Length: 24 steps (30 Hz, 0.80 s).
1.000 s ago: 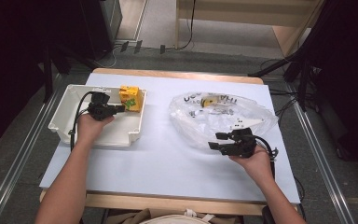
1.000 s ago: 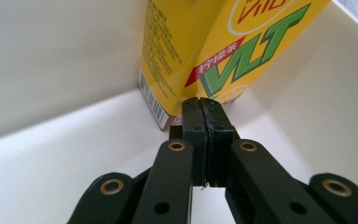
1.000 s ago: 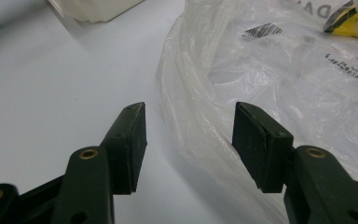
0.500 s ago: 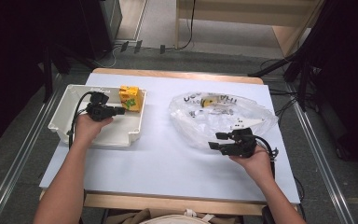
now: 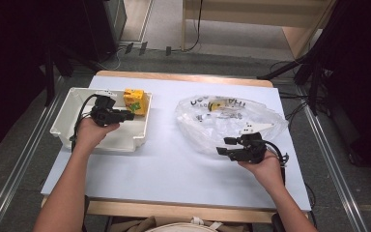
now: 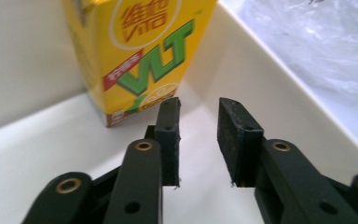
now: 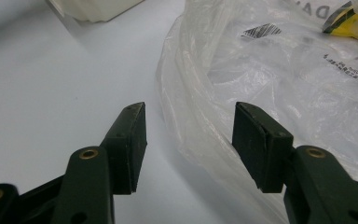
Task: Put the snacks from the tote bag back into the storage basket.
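Observation:
A yellow drink carton (image 5: 136,100) stands upright in the far right corner of a white tray (image 5: 63,121). My left gripper (image 5: 125,115) hovers inside the tray just short of the carton. In the left gripper view its jaws (image 6: 198,105) have just been opening and stand apart with nothing between them, the carton (image 6: 140,51) a little beyond the left one. My right gripper (image 5: 224,146) rests open at the near edge of a clear plastic bag (image 5: 232,121). Its jaws (image 7: 191,112) straddle the bag's rim (image 7: 284,79) without pressing it. A yellow item (image 7: 354,18) lies inside the bag.
The tray's right wall (image 6: 261,93) rises close beside my left gripper. The pale blue table top (image 5: 174,169) lies bare between the tray and the bag. The tray's corner (image 7: 98,9) shows far off in the right gripper view. Dark stands and cables flank the table.
The left gripper's jaws have parted and the hand has lifted slightly beside the carton, which stays in its corner. The right hand and the bag have not moved.

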Each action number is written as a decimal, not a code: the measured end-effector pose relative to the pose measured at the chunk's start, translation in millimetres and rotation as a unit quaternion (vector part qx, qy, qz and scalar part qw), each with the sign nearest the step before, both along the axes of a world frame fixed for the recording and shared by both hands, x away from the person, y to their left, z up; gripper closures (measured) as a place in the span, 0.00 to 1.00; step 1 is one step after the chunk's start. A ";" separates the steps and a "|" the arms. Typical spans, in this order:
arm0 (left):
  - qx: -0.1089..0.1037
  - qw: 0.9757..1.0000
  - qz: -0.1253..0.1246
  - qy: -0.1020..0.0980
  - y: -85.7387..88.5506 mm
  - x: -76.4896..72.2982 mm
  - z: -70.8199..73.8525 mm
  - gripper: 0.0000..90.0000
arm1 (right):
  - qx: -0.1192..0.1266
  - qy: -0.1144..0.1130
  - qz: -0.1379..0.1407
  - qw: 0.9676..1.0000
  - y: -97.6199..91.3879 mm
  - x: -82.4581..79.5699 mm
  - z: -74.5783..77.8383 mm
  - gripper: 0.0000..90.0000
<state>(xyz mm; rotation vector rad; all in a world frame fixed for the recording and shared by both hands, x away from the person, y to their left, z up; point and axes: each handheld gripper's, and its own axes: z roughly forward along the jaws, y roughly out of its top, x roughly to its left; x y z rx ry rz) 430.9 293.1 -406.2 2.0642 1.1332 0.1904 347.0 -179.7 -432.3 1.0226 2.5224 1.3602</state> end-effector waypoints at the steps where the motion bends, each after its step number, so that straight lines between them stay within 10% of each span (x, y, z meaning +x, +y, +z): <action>1: 0.000 1.000 0.000 -0.002 -1.2 -1.2 1.8 0.75 | 0.000 -0.001 0.001 1.000 0.1 0.0 0.0 0.51; 24: 0.003 0.999 -0.039 -0.005 -28.2 -21.8 33.6 0.54 | -0.003 -0.002 0.007 1.000 0.9 0.2 -0.7 0.51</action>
